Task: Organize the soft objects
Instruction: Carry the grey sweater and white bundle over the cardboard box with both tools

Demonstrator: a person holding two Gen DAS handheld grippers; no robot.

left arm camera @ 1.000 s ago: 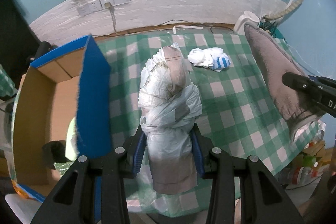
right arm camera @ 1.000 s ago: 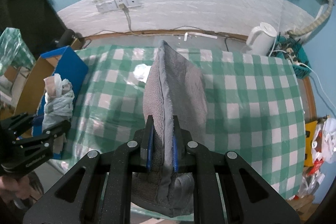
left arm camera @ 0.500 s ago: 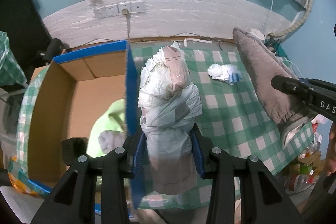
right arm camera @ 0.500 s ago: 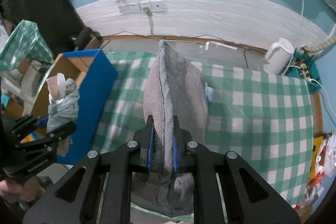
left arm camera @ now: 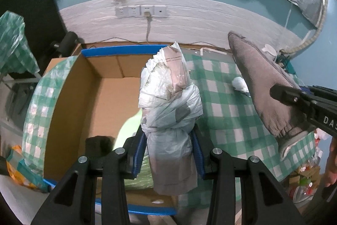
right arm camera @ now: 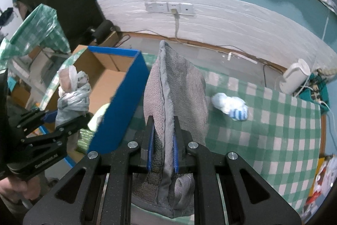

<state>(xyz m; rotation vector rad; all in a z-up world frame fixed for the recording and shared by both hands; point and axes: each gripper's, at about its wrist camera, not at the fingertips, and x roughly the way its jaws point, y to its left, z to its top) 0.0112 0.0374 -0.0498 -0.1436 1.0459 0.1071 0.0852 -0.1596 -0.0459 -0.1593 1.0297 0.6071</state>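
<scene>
Plastic crinkles between the blue pads of the left gripper (left arm camera: 169, 153), which is clamped on a knotted bag bundle (left arm camera: 170, 107) that stands up past its fingertips. Below and to the left of that gripper lies the open box (left arm camera: 69, 111), cardboard with blue edging, so the bundle hangs over the box's right wall and is not yet inside. Something pale green (left arm camera: 130, 125) already sits on the box floor, beneath the left gripper, with a dark item (left arm camera: 99, 142) beside it; these look like pieces sorted earlier in the job, though what they are I cannot tell. The right gripper (right arm camera: 163, 136) is nearly closed, pinching a folded grey towel (right arm camera: 179, 90) that rises ahead of its fingers. It hovers over the checked cloth (right arm camera: 273, 123), with the box's blue wall (right arm camera: 120, 104) just to its left, so the towel has further to go than the bundle. Ahead and to the right of that gripper, a white and blue striped wad (right arm camera: 229, 104), perhaps socks, lies on the cloth, untouched. By my reading the task is past halfway: two items in the box, two in the grippers awaiting release, one left to fetch.
</scene>
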